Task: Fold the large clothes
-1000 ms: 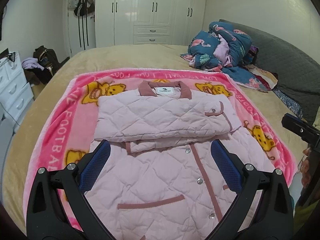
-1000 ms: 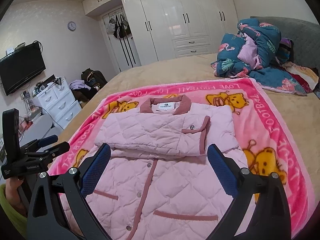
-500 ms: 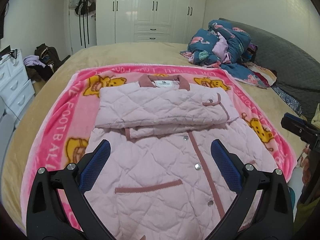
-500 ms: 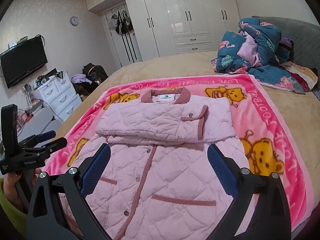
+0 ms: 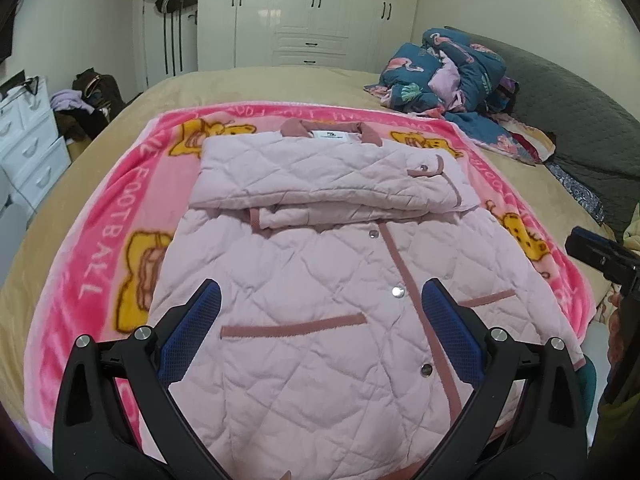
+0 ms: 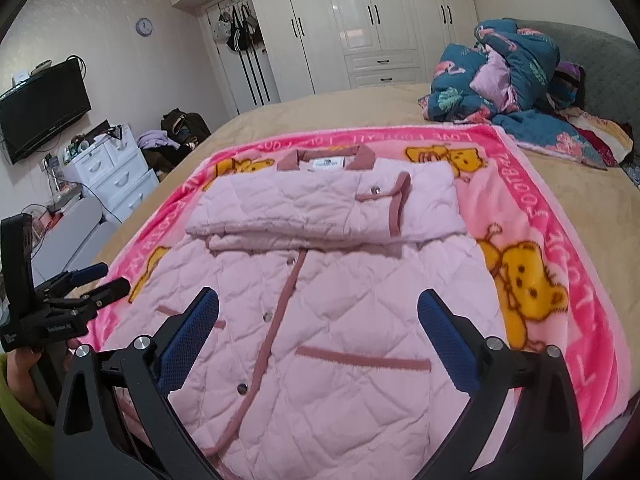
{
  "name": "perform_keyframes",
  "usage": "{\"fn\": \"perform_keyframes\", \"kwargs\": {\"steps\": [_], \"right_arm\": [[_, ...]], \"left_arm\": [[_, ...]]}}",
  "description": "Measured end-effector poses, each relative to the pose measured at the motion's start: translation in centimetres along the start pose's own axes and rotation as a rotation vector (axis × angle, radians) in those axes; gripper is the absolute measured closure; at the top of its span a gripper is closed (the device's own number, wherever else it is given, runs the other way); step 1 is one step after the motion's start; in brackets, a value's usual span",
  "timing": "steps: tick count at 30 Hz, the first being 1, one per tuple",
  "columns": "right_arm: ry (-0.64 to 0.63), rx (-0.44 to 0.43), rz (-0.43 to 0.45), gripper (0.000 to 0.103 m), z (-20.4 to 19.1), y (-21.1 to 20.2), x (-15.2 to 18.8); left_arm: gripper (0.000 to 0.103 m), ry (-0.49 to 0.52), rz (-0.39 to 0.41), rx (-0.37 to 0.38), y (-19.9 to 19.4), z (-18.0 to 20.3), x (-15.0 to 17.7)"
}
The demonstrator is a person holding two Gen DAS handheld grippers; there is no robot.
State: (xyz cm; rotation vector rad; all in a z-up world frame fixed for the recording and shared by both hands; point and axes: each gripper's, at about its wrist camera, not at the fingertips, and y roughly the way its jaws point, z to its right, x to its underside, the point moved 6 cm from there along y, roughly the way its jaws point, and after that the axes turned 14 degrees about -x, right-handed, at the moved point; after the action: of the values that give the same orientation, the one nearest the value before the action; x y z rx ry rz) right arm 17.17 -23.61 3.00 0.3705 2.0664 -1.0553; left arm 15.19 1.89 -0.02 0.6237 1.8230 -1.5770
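Observation:
A pale pink quilted jacket (image 5: 320, 272) (image 6: 340, 300) with dusty-rose trim lies flat on a pink cartoon-bear blanket (image 5: 100, 248) (image 6: 560, 240). Its sleeves are folded across the chest below the collar (image 5: 332, 130). My left gripper (image 5: 320, 312) hangs open above the jacket's lower left half, near a pocket. Over the lower right half my right gripper (image 6: 318, 320) is open too, nothing between its blue pads. The left gripper (image 6: 96, 280) also shows at the left edge of the right wrist view, held by a hand.
The blanket lies on a tan bed (image 5: 280, 80). A heap of blue patterned bedding (image 5: 448, 68) sits at the back right by a grey headboard (image 5: 580, 120). White drawers (image 6: 108, 172), a television (image 6: 40, 108) and white wardrobes (image 6: 360, 20) stand beyond the bed.
Both grippers have drawn back toward the jacket's hem, so more of its lower half and pockets shows. The jacket has not moved and both grippers stay open.

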Motion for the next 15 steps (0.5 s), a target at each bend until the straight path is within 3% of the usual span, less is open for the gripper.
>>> {"fn": "perform_keyframes", "kwargs": {"steps": [15], "right_arm": [[0.005,0.008,-0.054,0.004,1.4,-0.1,3.3]], "left_arm": [[0.009,-0.001,-0.028,-0.017,0.3,-0.5,2.8]]}}
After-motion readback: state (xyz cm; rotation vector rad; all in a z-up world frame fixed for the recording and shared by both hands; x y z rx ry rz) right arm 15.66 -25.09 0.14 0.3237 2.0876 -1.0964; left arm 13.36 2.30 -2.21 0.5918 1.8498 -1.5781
